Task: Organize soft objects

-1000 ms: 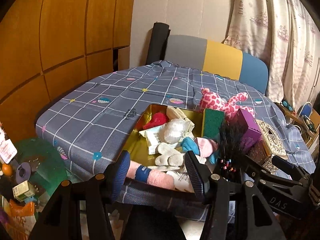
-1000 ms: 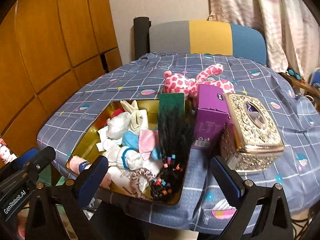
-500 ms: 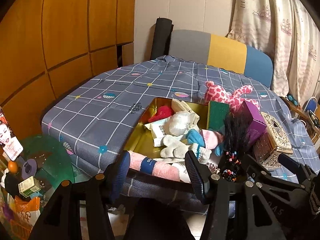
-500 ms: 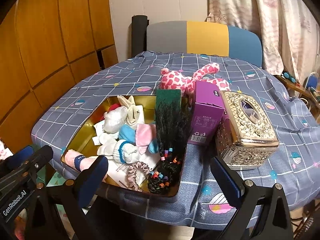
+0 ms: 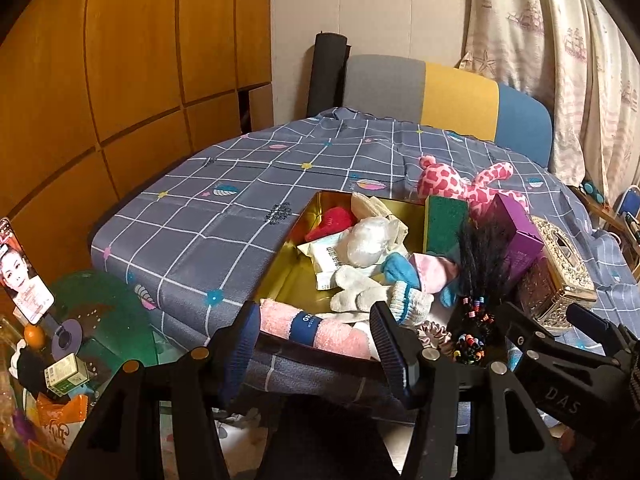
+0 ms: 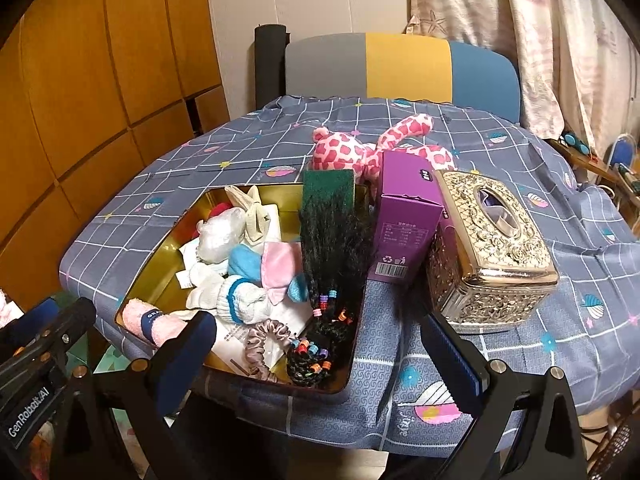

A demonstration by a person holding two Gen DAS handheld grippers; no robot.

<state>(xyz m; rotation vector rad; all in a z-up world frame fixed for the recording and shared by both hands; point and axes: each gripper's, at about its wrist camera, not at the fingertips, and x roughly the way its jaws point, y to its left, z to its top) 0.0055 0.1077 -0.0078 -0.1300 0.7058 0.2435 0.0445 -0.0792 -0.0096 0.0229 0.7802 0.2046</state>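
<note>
A gold tin (image 5: 288,236) (image 6: 160,256) at the table's near edge holds soft things: a rolled pink towel (image 5: 316,328) (image 6: 150,324), white socks (image 5: 372,292) (image 6: 228,292), a black braided hairpiece (image 6: 332,248), a scrunchie (image 6: 264,340), and a green sponge (image 5: 444,224) (image 6: 330,186). A pink spotted plush (image 5: 472,188) (image 6: 368,148) lies on the cloth behind the tin. My left gripper (image 5: 316,348) is open and empty, just short of the towel. My right gripper (image 6: 320,356) is open and empty in front of the tin's near right corner.
A purple box (image 6: 404,224) and an ornate gold tissue box (image 6: 488,248) stand right of the tin. A grey checked cloth (image 5: 224,208) covers the table. A chair (image 6: 400,68) stands behind. Clutter (image 5: 60,356) sits on the floor at left.
Both grippers have pulled back and risen a little from the table, so the tin sits farther away. Both stay open and empty. Nothing on the table has moved.
</note>
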